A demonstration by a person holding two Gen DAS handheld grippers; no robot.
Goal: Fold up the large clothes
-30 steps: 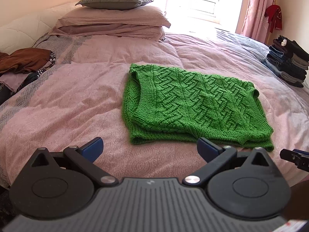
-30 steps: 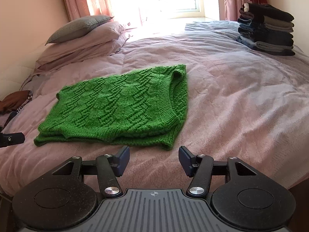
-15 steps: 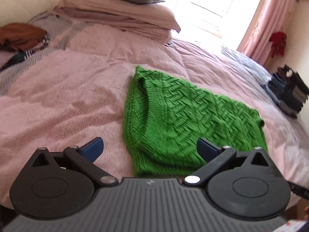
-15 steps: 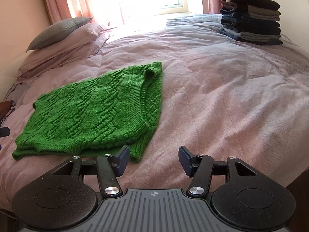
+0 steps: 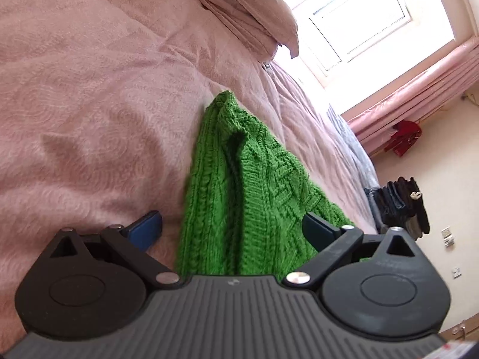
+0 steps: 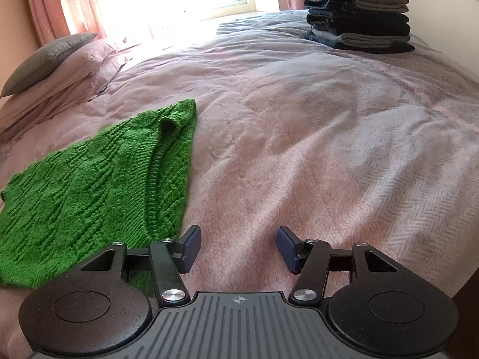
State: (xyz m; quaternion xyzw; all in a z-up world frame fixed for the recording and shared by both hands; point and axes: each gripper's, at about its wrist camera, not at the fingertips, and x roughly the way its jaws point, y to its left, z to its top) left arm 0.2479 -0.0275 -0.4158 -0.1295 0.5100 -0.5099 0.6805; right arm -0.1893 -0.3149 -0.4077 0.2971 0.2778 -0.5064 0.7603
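Observation:
A folded green knitted sweater [image 5: 239, 197] lies flat on the pink bedspread [image 5: 89, 104]. My left gripper [image 5: 233, 227] is open, tilted, and hovers low over the sweater's near left edge, which lies between its blue fingers. In the right wrist view the sweater [image 6: 98, 182] fills the lower left. My right gripper [image 6: 236, 246] is open over bare bedspread [image 6: 299, 149], just right of the sweater's near corner, and its left finger sits beside that corner.
A stack of folded dark clothes [image 6: 359, 12] stands at the far right of the bed. Pillows [image 6: 54, 68] lie at the head on the left. Pink curtains [image 5: 413, 86] frame a bright window [image 5: 368, 21], with a red item [image 5: 404, 137] hanging nearby.
Both grippers have moved in closer and lower to the sweater. The left one has rolled sideways and now straddles the sweater's left edge. The right one has shifted right of the sweater.

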